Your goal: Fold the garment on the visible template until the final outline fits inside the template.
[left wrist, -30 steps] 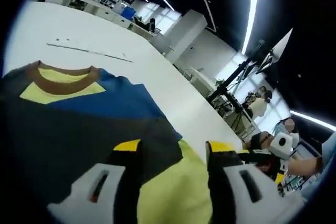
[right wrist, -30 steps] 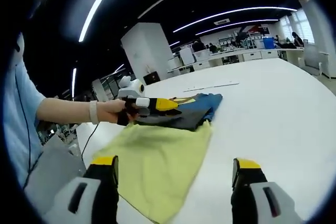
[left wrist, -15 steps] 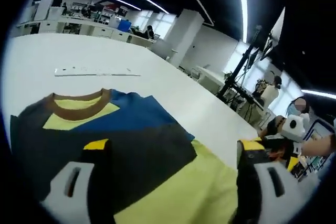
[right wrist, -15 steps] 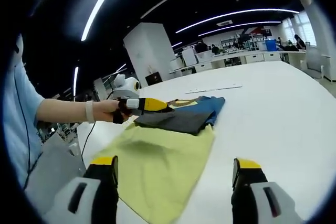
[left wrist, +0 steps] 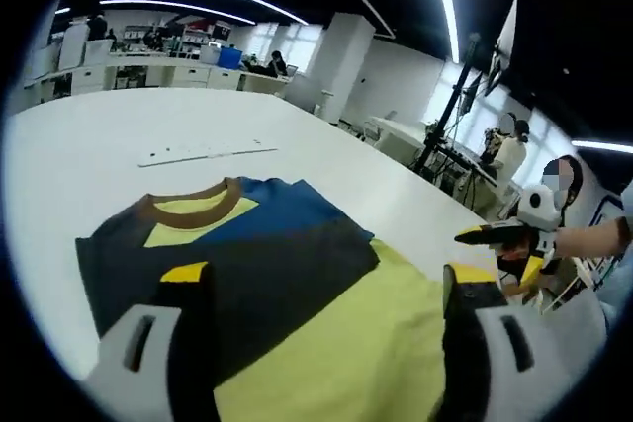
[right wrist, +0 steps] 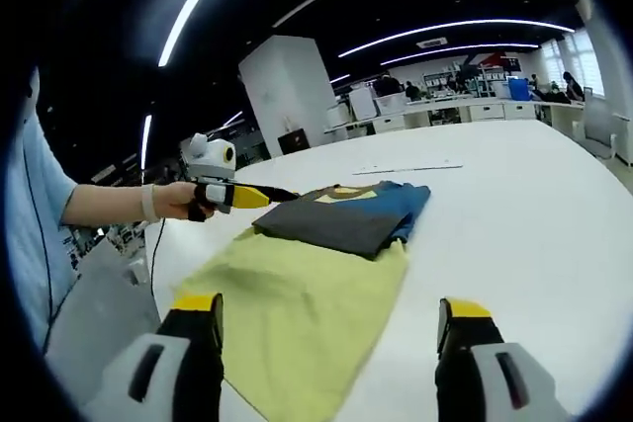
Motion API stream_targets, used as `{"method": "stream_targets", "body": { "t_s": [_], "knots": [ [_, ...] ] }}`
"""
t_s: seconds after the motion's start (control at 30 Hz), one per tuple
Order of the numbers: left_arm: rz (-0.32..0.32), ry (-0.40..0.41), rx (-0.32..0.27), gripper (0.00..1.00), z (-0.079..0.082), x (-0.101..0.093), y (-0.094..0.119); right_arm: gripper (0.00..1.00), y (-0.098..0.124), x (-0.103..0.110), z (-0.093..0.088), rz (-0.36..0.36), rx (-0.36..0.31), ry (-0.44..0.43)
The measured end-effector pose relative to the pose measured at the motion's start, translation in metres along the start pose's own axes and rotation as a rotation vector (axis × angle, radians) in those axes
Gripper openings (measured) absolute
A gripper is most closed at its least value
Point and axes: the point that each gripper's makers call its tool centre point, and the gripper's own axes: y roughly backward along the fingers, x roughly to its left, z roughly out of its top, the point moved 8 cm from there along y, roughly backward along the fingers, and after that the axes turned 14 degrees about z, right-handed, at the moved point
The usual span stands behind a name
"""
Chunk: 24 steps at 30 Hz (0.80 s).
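white table [left wrist: 79, 145] (open-plan office) | garment [right wrist: 341, 219] folded | both grippers' jaws released

Both tools wide-jawed and empty: left tool [right wrist: 259, 196] in an outstretched hand [right wrist: 180, 201], right tool [right wrist: 326, 338] forward

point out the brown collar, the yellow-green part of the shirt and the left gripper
brown collar [left wrist: 188, 203], left gripper view, on the front curve of the neckband
yellow-green part of the shirt [right wrist: 297, 289], right gripper view, on the flat cloth nearest the camera
left gripper [right wrist: 279, 196], right gripper view, at its yellow and black tips
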Motion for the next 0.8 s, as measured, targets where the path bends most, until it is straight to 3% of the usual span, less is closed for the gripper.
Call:
{"method": "stream_targets", "body": {
  "t_s": [0.5,0.8],
  "knots": [
    [0.092,-0.046,0.022,0.89,-0.019,0.029,0.057,0.86,-0.004,-0.001,0.006,0.004,0.022,0.013],
    [0.123,-0.103,0.046,0.88,-0.033,0.031,0.080,0.85,-0.004,-0.002,0.007,0.005,0.030,0.017]
  ]
}}
